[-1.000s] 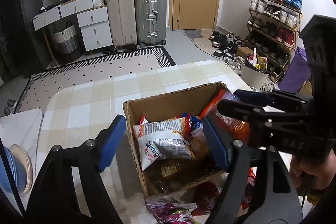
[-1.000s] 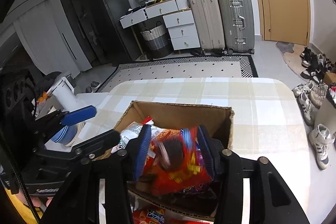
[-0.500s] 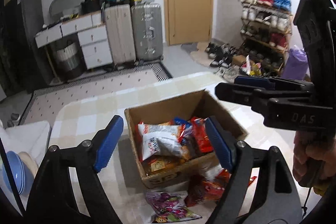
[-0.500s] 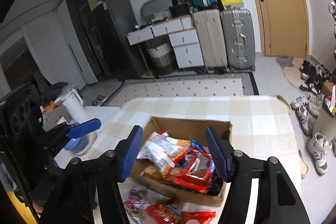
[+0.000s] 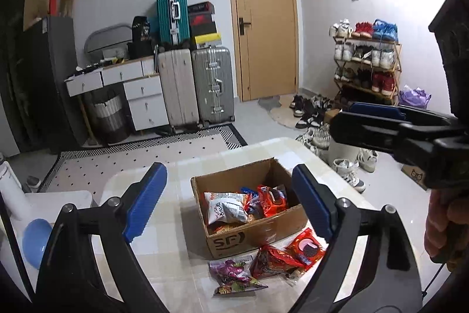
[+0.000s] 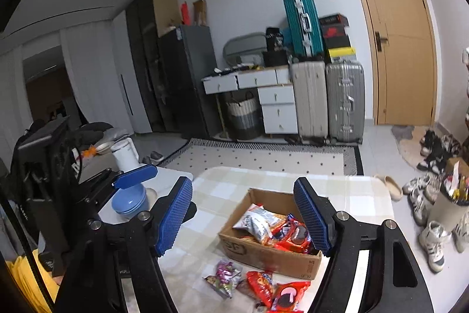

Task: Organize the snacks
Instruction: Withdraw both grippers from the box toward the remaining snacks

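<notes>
Left wrist view: the left tool [image 5: 228, 206] hangs above the pale checked counter [image 5: 176, 184], its blue pads spread wide and gripping nothing; the brown cardboard box [image 5: 255, 236], holding a white crisp bag [image 5: 225, 209] and red packets, sits between and below its fingers; three loose snacks lie on the counter nearer the tool than the box: a purple sweet packet [image 5: 231, 277], a red crinkled bag [image 5: 275, 258] and a red biscuit packet [image 5: 306, 245]. The right tool [image 6: 243, 213], off to the left tool's right, is likewise wide open and empty. Judged next: drop onto one loose packet, pinch it across its flat middle, not a slippery sealed edge, lift clear of the box wall, release low inside.
</notes>
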Action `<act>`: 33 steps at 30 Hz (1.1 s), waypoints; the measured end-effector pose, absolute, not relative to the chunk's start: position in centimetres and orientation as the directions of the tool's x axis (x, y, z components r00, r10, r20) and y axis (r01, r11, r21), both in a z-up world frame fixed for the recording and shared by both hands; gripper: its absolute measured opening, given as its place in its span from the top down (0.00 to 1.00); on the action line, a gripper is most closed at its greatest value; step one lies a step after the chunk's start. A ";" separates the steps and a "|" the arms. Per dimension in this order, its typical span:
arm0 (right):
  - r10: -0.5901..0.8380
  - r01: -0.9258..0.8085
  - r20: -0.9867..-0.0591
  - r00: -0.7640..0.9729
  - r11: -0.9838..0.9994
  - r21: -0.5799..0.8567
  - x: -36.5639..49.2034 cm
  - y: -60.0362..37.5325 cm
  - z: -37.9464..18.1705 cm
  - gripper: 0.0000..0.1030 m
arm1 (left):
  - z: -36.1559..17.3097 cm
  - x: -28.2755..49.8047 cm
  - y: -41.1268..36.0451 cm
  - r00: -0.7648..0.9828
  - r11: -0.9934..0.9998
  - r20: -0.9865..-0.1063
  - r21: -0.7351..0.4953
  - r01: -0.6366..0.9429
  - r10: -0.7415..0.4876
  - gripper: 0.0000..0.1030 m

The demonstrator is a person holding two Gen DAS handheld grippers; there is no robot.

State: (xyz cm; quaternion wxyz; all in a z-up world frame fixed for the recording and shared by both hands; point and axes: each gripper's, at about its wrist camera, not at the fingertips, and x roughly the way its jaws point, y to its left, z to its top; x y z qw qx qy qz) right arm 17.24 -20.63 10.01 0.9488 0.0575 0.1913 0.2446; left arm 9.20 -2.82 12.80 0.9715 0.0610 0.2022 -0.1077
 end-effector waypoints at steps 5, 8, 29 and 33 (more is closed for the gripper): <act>0.474 -0.446 -0.257 0.842 0.880 0.164 11.3 -20.9 11.0 0.15 | 15.9 4.1 -1.3 0.926 0.975 -0.333 0.068 0.213 -0.179 0.00; 0.477 -0.452 -0.218 0.851 0.878 0.158 7.9 -21.0 10.3 0.14 | 17.3 0.1 -0.3 0.942 0.976 -0.284 0.064 0.206 -0.180 0.01; 0.394 -0.330 -0.251 0.884 0.907 0.261 0.6 -22.7 -2.0 0.01 | 3.6 -9.0 5.9 0.900 0.994 -0.426 -0.088 0.062 -0.094 0.01; 0.396 -0.320 -0.295 0.870 0.907 0.275 1.2 -22.3 -4.1 0.01 | -0.5 -6.9 5.1 0.860 0.992 -0.497 -0.095 0.079 -0.116 0.01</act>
